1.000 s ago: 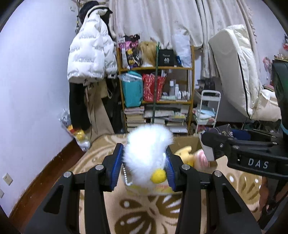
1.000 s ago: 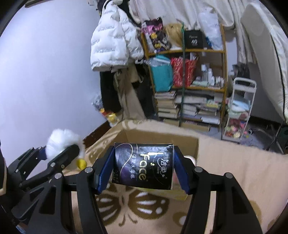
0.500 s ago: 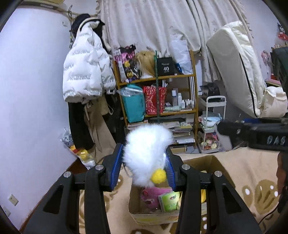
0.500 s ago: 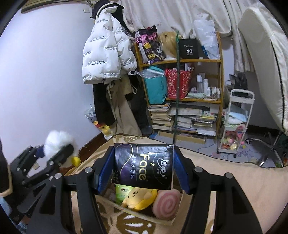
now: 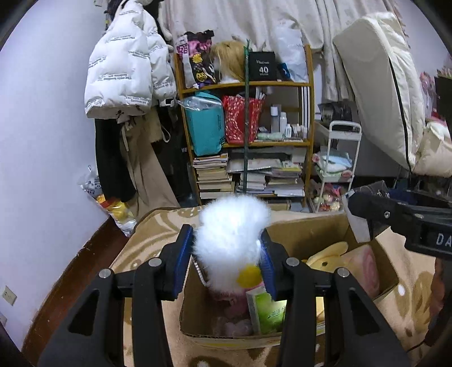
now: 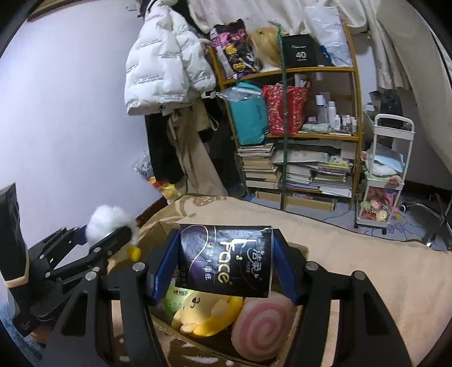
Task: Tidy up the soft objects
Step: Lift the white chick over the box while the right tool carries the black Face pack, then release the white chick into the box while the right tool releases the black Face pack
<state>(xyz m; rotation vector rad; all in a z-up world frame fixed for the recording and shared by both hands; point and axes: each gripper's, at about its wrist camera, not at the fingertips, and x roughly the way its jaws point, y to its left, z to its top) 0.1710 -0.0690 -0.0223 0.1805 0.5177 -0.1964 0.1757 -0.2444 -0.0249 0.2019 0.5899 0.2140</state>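
Over a beige patterned rug (image 5: 147,234), the open brown cardboard box (image 5: 308,234) sits below both tongs: the left tongs (image 5: 227,264) pinch a fluffy white plush toy (image 5: 230,234) by its yielding middle, while the right tongs (image 6: 224,268) clamp a dark soft tissue pack (image 6: 224,259) across its squashy, likely light sides.

A fluffy white plush toy (image 5: 230,240) with a yellow spot hangs upright above the open cardboard box (image 5: 308,234); a dark "Face" tissue pack (image 6: 224,259) hangs over the box's yellow plush (image 6: 207,313) and pink swirl cushion (image 6: 261,329).

Pale lilac wall (image 5: 42,135), a white puffer jacket (image 5: 124,70) hanging beside a crammed wooden shelf (image 5: 248,141) — curtains (image 5: 254,19) behind, perhaps covering a window.
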